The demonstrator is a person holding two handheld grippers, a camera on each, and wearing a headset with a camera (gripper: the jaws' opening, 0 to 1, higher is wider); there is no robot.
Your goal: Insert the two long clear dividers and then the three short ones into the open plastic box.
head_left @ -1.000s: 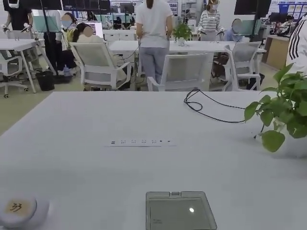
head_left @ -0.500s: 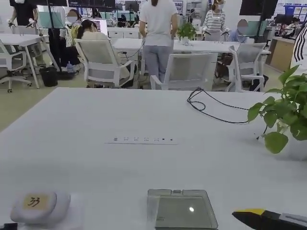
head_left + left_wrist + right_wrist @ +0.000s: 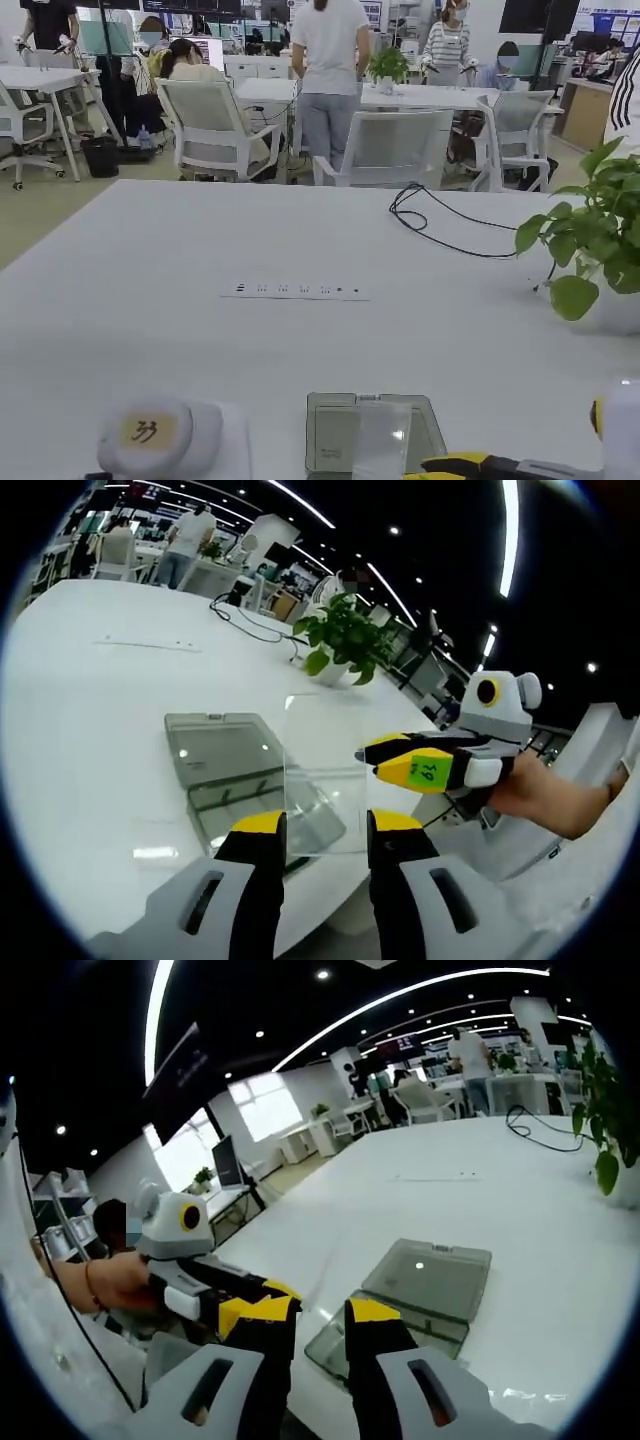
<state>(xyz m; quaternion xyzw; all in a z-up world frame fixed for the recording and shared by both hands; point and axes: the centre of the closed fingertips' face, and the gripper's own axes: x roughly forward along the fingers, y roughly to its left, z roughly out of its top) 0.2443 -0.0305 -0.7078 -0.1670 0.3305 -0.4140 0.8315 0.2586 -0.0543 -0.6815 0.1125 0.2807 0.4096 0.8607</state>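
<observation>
The open clear plastic box (image 3: 250, 800) lies at the near table edge, its lid (image 3: 335, 430) flipped flat away from me. A small clear divider (image 3: 322, 760) stands upright in front of it. It sits across the gap of my left gripper (image 3: 325, 825), whose jaws press on its two side edges. My right gripper (image 3: 365, 755) comes in from the right with its tips at the divider's right edge. In its own view the right gripper (image 3: 320, 1310) shows a narrow gap with nothing seen in it. The divider (image 3: 380, 440) overlaps the lid, with the right gripper (image 3: 420, 468) beside it.
A potted plant (image 3: 590, 240) stands at the right edge of the white table. A black cable (image 3: 430, 220) loops at the far side, and a socket strip (image 3: 295, 291) is set flush mid-table. Chairs, desks and people are beyond the table.
Both grippers have come up and inward at the bottom of the head view. The clear divider now shows over the box lid, where none was seen before.
</observation>
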